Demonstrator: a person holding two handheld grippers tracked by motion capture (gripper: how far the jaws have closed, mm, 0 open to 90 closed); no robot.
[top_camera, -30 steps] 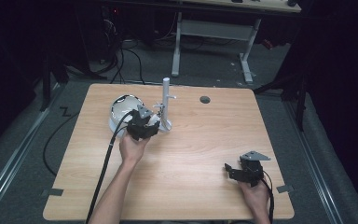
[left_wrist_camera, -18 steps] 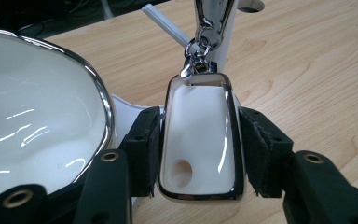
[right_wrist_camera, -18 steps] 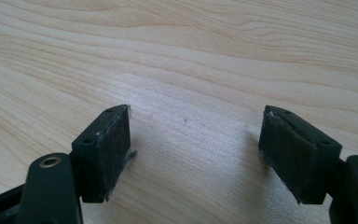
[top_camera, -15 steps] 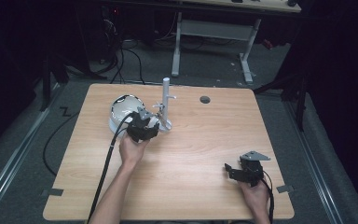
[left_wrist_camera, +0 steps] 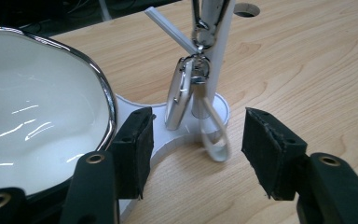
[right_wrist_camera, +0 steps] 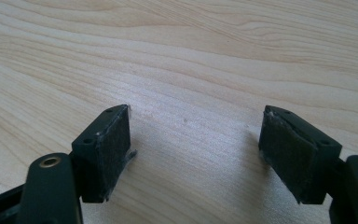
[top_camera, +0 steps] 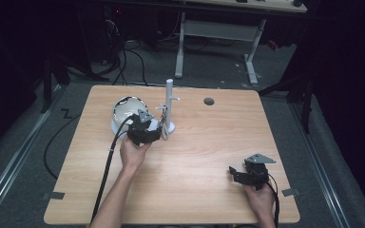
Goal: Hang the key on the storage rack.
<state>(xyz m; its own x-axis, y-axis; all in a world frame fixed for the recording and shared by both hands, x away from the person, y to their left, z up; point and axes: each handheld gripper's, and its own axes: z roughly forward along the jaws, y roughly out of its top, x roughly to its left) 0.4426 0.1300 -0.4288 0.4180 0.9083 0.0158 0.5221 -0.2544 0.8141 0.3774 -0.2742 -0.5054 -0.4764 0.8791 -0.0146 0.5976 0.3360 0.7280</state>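
A white peg stand rises left of the table's middle. From one of its pegs hangs a silver keychain tag on a clip, with a white strap loop below it. My left gripper points at the stand's base. Its jaws have just been opening and now stand apart. The tag and loop hang just beyond the gap, and neither pad touches them. My right gripper rests low at the front right, open over bare wood with nothing between its pads.
A white bowl with a chrome rim sits right beside the stand's base, touching my left jaw's side. A round cable hole lies at the table's back. A black cable trails from the left gripper off the front edge.
The left gripper's jaws have parted a little beside the stand. Both hands have kept their places.
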